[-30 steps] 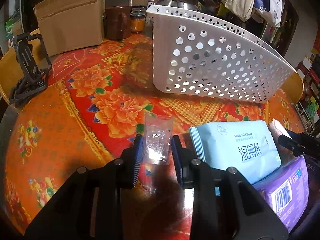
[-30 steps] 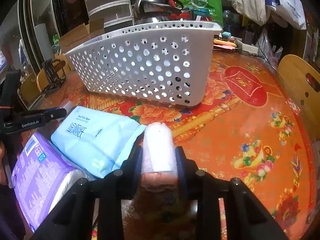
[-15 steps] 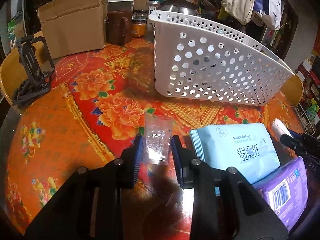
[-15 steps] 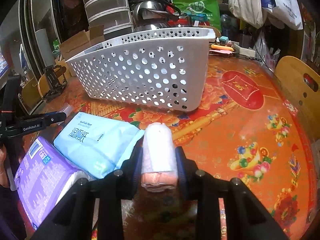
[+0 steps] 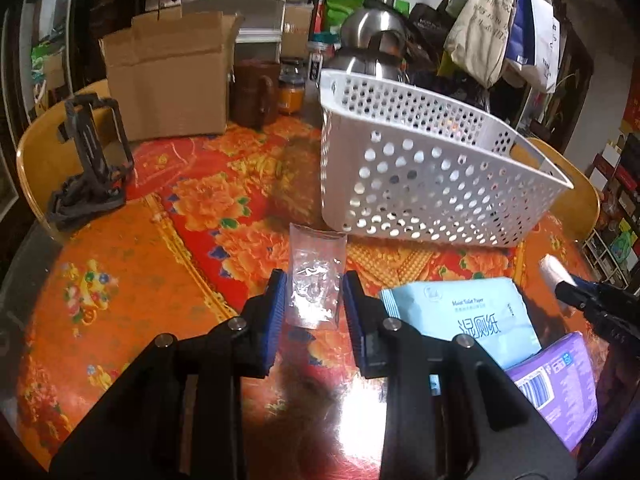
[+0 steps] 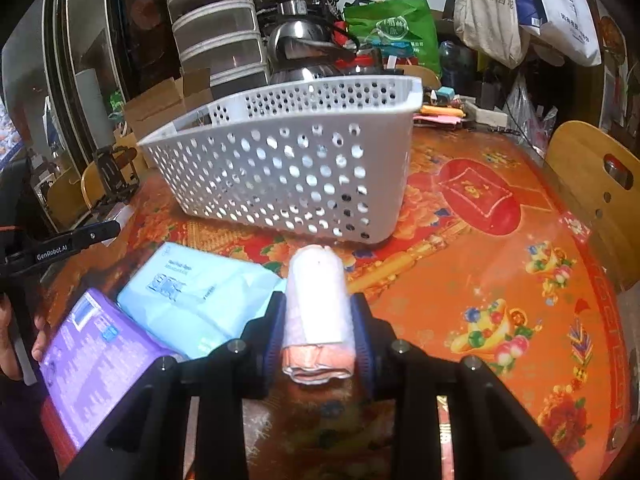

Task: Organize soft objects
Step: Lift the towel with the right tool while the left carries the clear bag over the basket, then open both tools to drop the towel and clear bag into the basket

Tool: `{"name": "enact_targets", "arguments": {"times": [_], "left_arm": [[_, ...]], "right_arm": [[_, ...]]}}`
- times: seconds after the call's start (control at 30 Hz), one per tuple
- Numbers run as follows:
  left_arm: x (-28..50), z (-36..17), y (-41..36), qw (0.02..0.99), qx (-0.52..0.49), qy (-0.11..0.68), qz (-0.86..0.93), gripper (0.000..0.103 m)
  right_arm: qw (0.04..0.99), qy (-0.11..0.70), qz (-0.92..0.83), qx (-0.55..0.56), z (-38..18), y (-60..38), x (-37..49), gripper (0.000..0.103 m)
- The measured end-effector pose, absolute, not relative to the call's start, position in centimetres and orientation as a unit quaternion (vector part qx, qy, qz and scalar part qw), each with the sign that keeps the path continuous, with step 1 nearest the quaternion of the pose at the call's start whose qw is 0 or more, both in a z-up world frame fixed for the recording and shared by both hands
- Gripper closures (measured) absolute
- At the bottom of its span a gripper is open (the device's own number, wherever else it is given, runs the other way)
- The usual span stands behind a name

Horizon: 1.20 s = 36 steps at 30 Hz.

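Observation:
My left gripper (image 5: 314,284) is shut on a small clear plastic bag (image 5: 316,276), held above the floral tablecloth in front of the white perforated basket (image 5: 420,168). My right gripper (image 6: 318,312) is shut on a white roll of soft material (image 6: 318,300) and holds it up, short of the basket (image 6: 288,168). A light blue wet-wipes pack (image 5: 464,316) and a purple tissue pack (image 5: 560,392) lie on the table at the right of the left wrist view. In the right wrist view the wipes pack (image 6: 196,296) and the purple pack (image 6: 96,356) are at the left.
A cardboard box (image 5: 168,76), brown mug (image 5: 254,92), jar (image 5: 290,88) and steel kettle (image 5: 372,40) stand behind the basket. A black phone stand (image 5: 94,152) is at the far left. Wooden chair backs (image 6: 592,192) ring the table.
Both grippers have risen with their loads still held, and the views now look more over the basket's rim. The basket and packs have not moved.

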<state>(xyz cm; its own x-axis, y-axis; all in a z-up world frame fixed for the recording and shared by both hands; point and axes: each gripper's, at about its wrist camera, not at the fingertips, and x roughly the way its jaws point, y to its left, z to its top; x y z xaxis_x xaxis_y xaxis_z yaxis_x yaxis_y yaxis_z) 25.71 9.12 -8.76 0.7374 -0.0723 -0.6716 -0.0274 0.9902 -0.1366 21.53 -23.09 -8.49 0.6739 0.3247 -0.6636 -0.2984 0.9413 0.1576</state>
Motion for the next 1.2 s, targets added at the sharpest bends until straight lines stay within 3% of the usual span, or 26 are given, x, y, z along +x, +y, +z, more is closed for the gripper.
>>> {"name": "enact_targets", "arguments": {"times": [0.23,0.67,1.2], "left_arm": [[24.8,-6.9,9.3,0.933,-0.076,0.35,-0.018,0.076],[25.0,2.7,6.6,0.947,-0.04,0.316,-0.046,0.076],[35.6,7.7,2.6,0.938,-0.035,0.34,-0.063,0.076]], "right_arm": [[0.927,0.339,0.161,0.019,-5.0,-24.3,20.4,0.071],[0.94,0.302,0.158,-0.001,2.6,-22.9,21.5,0.072],[0.939,0.321,0.113,-0.044,4.7,-20.2,30.5,0.071]]}}
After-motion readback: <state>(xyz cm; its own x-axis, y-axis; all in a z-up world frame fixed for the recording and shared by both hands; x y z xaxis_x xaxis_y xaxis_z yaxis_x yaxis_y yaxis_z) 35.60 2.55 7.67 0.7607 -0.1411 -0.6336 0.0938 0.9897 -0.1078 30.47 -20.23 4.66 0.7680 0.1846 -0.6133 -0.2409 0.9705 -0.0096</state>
